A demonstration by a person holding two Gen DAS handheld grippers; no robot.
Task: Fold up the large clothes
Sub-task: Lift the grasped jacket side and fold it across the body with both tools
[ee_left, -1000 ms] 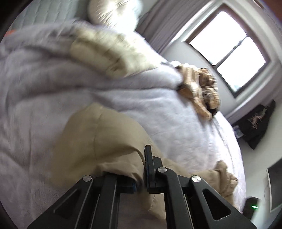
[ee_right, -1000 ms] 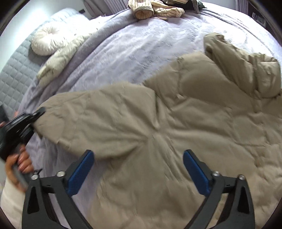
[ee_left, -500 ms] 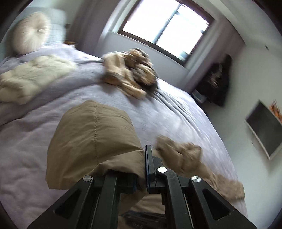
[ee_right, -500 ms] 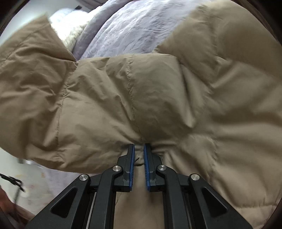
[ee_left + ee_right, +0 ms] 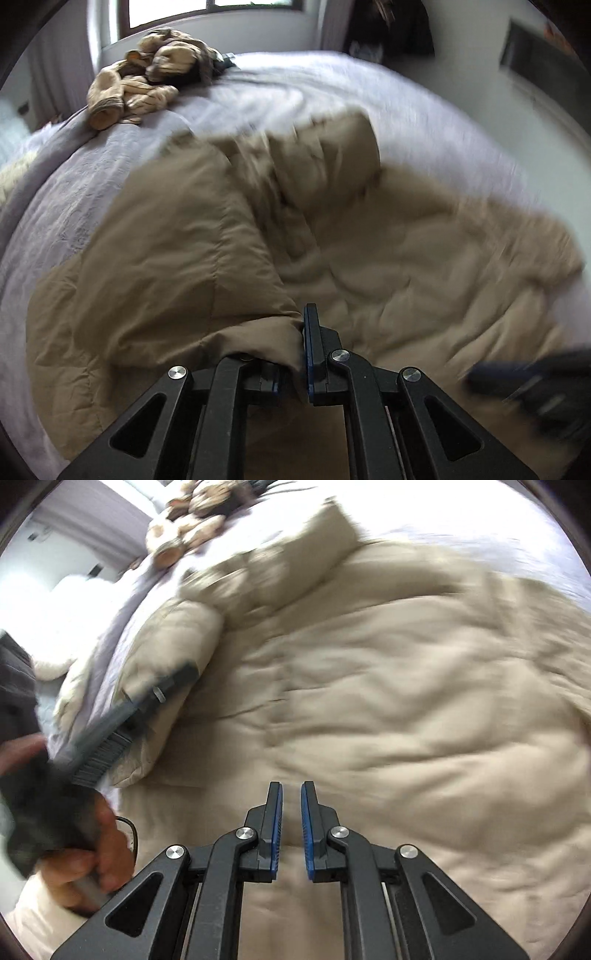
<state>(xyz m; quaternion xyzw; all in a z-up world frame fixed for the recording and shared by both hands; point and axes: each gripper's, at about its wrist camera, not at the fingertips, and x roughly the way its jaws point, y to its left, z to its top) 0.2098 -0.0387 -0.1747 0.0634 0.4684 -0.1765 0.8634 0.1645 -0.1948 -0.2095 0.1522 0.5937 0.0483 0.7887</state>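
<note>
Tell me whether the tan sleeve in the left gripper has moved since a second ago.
Yes. The tan sleeve has swung in off the lavender bedspread over the coat body.

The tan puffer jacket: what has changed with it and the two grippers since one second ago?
The left gripper, clamped on the sleeve, carried it across onto the tan puffer jacket. The right gripper, wide open before, closed; nothing visible between its pads now. The clothes pile on the bed stayed.

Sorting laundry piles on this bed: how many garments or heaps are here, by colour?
Tan puffer jacket, spread out: 1
Brown-and-tan crumpled clothes heap, by the window: 1
Cream fuzzy item, at the bed's edge, mostly out of view: 1
Total: 3
</note>
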